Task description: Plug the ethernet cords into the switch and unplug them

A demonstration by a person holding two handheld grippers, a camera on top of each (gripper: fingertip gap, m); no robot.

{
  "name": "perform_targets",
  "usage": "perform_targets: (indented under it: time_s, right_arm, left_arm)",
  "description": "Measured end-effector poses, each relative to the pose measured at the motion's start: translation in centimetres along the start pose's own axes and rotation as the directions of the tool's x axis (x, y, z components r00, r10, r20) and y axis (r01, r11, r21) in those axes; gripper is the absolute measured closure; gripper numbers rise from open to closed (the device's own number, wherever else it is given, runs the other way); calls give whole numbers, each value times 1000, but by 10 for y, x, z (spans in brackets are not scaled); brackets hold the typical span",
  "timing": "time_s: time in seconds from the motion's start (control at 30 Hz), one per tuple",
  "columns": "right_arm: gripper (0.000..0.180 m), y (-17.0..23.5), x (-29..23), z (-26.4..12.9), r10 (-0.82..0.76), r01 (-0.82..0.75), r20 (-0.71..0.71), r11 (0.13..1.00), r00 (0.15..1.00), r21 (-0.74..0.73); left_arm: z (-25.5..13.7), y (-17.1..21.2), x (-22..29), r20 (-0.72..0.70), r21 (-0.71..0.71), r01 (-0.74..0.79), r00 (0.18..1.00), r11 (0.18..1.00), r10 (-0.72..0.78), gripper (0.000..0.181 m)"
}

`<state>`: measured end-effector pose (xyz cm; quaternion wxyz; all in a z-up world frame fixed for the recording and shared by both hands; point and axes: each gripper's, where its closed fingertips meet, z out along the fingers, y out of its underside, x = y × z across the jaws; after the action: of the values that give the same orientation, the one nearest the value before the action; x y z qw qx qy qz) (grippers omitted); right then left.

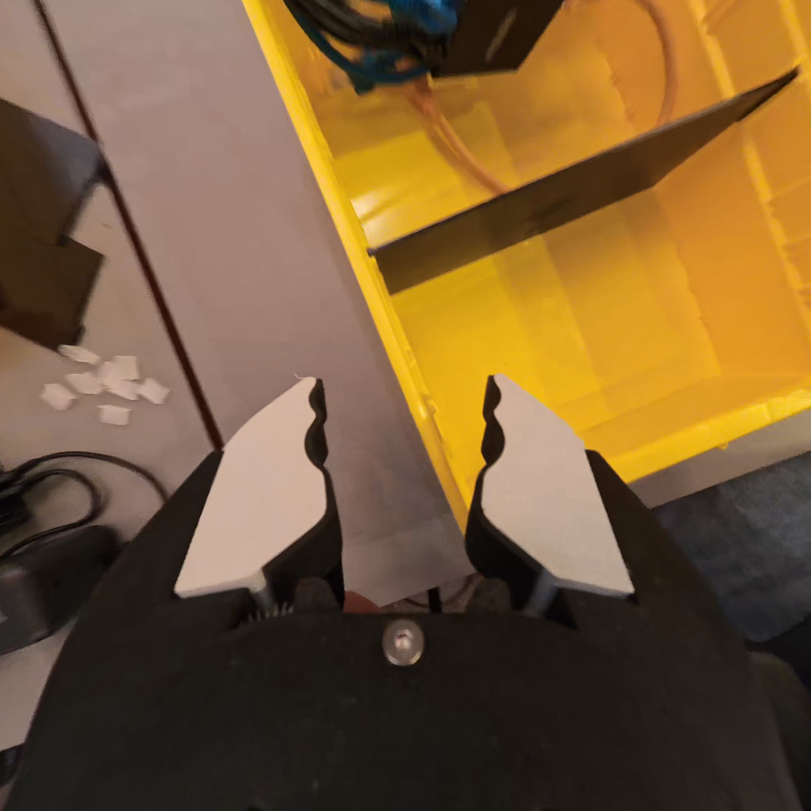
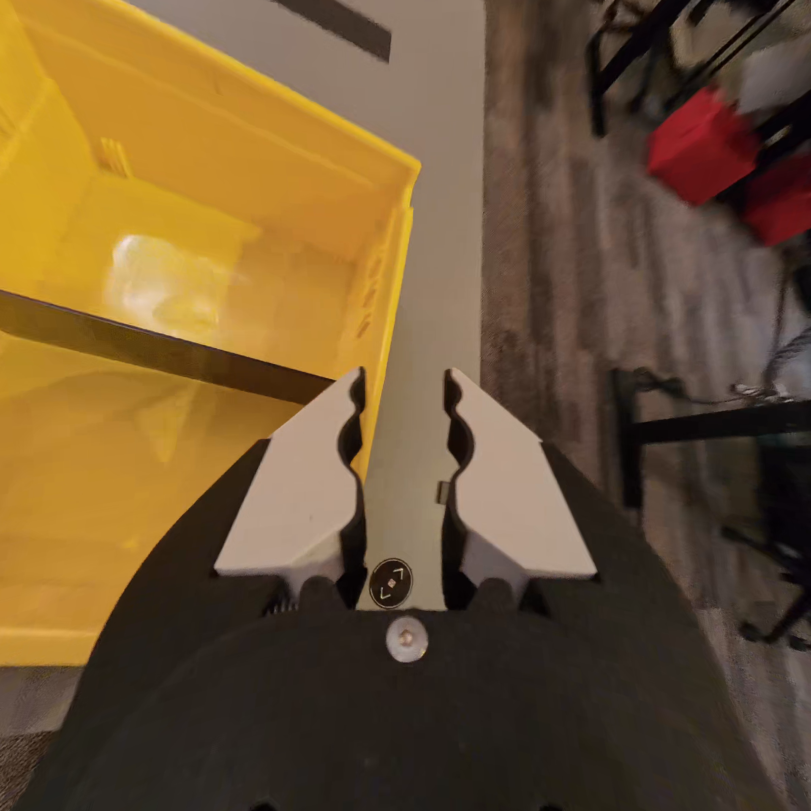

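A yellow bin (image 1: pixel 548 395) with a black divider (image 1: pixel 570 202) stands on a grey table. In its far compartment lie a black switch (image 1: pixel 496 35), a bundle of blue and black ethernet cords (image 1: pixel 377 48) and an orange cord (image 1: pixel 456 145), all blurred. My left gripper (image 1: pixel 403 386) is open and empty, above the bin's left rim near the front. My right gripper (image 2: pixel 403 377) is open and empty, above the bin's right rim (image 2: pixel 395 263). The right wrist view shows the bin's compartments without cords or switch.
Left of the bin on the table (image 1: pixel 210 219) are a dark box (image 1: pixel 39 228), small white paper pieces (image 1: pixel 105 386) and black cables (image 1: pixel 52 491). Right of the table (image 2: pixel 434 219) is wood-look floor with red boxes (image 2: pixel 702 145) and black furniture legs (image 2: pixel 627 439). The left gripper's tips are roughly 95 cm from the right gripper's.
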<state>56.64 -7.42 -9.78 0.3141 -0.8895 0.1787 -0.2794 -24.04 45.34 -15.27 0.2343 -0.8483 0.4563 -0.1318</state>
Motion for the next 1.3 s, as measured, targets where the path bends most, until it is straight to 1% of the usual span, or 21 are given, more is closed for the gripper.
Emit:
perform_targets:
  time_s: [0.03, 0.1, 0.2, 0.23, 0.3, 0.33, 0.43, 0.53, 0.6, 0.67, 0.7, 0.77, 0.87, 0.93, 1.0, 1.07, 1.13, 1.23, 1.3]
  right_arm:
    - [155, -8, -3, -10, -19, 19, -11, 999, 1000, 34]
    - [157, -26, -20, -28, -50, 49, 7, 993, 999, 107]
    - [159, -51, -56, -53, -110, 96, 55, 975, 992, 201]
    - [160, -59, -70, -60, -142, 124, 66, 965, 988, 231]
    - [162, -73, -97, -73, -201, 174, 68, 942, 977, 286]
    - [163, -80, -113, -80, -231, 194, 83, 928, 969, 318]
    - [165, -95, -162, -96, -319, 247, 115, 878, 941, 410]
    - [166, -100, -207, -106, -402, 298, 138, 832, 905, 468]
    - [166, -101, -234, -111, -448, 315, 160, 801, 880, 509]
    - [166, -101, -256, -113, -480, 323, 186, 783, 857, 532]
    - [166, -101, -265, -114, -493, 324, 203, 778, 846, 539]
    - [166, -101, -278, -114, -507, 319, 227, 771, 831, 552]
    - [167, -99, -296, -110, -525, 315, 266, 767, 808, 559]
    - [167, -98, -305, -107, -537, 318, 279, 764, 796, 562]
    - [167, -98, -314, -107, -548, 317, 297, 760, 782, 567]
    - [168, -99, -321, -107, -559, 318, 308, 755, 770, 574]
    - [168, -99, -328, -107, -572, 324, 314, 747, 758, 580]
    - [168, -100, -337, -110, -589, 324, 323, 734, 741, 596]
    - [168, -101, -342, -111, -597, 325, 326, 729, 733, 603]
  left_arm:
    - [-9, -9, -1, 40, 37, -33, 999, 999, 31, 112]
    - [-26, -32, 5, 103, 110, -120, 989, 987, 108, 114]
    - [-39, -72, 30, 185, 166, -324, 938, 931, 294, 119]
    - [-39, -84, 37, 222, 155, -401, 905, 903, 363, 120]
    - [-30, -105, 45, 295, 74, -547, 811, 834, 506, 121]
    - [-22, -113, 50, 302, 32, -611, 760, 791, 575, 123]
    - [12, -128, 55, 252, -95, -719, 651, 688, 716, 123]
    - [47, -137, 49, 202, -204, -790, 544, 578, 815, 125]
    - [70, -136, 44, 140, -252, -814, 505, 523, 852, 129]
    - [88, -131, 29, 111, -336, -814, 465, 474, 878, 129]
    - [96, -127, 25, 89, -361, -813, 459, 458, 884, 130]
    - [107, -127, 21, 88, -363, -813, 456, 455, 885, 131]
    - [113, -134, 17, 136, -368, -808, 443, 460, 886, 147]
    - [114, -134, 17, 151, -365, -806, 443, 466, 884, 148]
    - [112, -134, 17, 166, -361, -815, 423, 454, 891, 151]
    - [105, -139, 17, 206, -347, -814, 419, 466, 884, 152]
    - [95, -143, 19, 244, -333, -823, 396, 460, 885, 153]
    - [77, -151, 22, 324, -308, -833, 363, 460, 874, 153]
    - [62, -158, 23, 396, -281, -834, 349, 474, 849, 153]
